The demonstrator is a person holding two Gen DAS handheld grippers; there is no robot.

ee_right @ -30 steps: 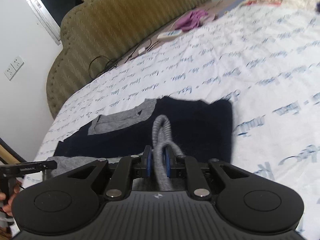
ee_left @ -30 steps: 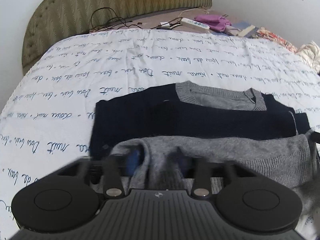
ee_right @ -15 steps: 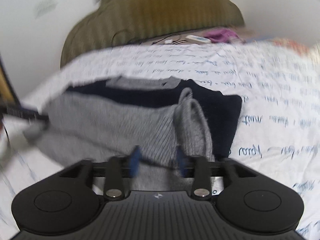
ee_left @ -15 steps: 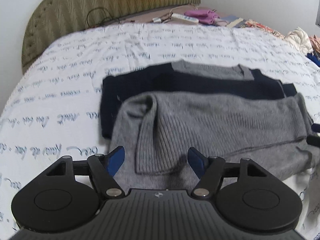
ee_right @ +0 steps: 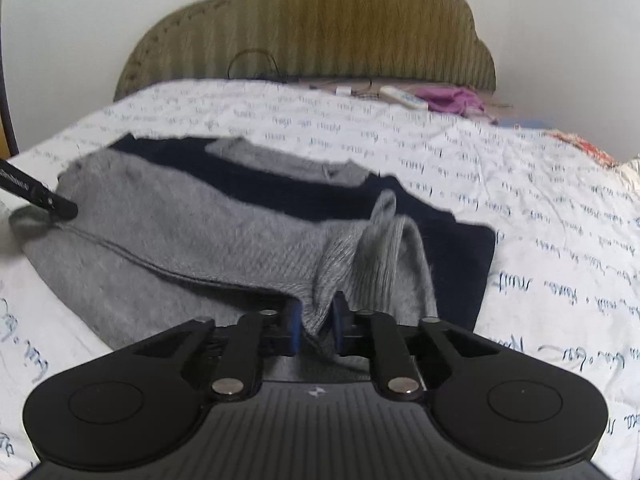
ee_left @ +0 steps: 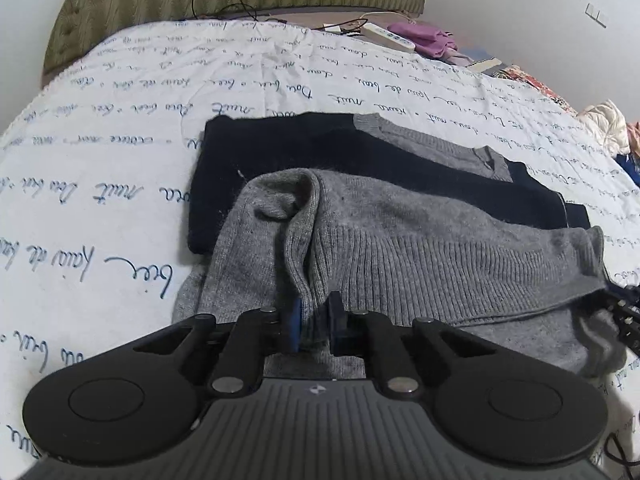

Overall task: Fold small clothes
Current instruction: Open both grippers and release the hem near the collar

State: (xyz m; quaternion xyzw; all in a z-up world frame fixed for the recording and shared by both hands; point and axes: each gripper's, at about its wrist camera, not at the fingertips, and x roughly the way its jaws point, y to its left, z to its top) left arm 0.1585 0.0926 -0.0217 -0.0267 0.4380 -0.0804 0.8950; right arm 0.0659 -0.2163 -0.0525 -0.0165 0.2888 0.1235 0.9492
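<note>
Since half a second ago both claws have closed from wide open onto the grey knit. The left claw (ee_left: 313, 322) now pinches a raised fold of the grey sweater (ee_left: 420, 248) between its blue pads, nearly shut. The right claw (ee_right: 316, 320) likewise grips a bunched ribbed fold of the same garment (ee_right: 180, 240), jaws almost together. The grey sweater lies across a dark navy garment (ee_left: 280, 152), and both rest on the bed (ee_left: 100, 160) toward its near edge. White printed bedding stays bare to the left, to the right and up to the olive headboard (ee_right: 320, 32). A power strip (ee_left: 388, 36) and purple cloth (ee_left: 424, 38) sit at the bed's far edge.
</note>
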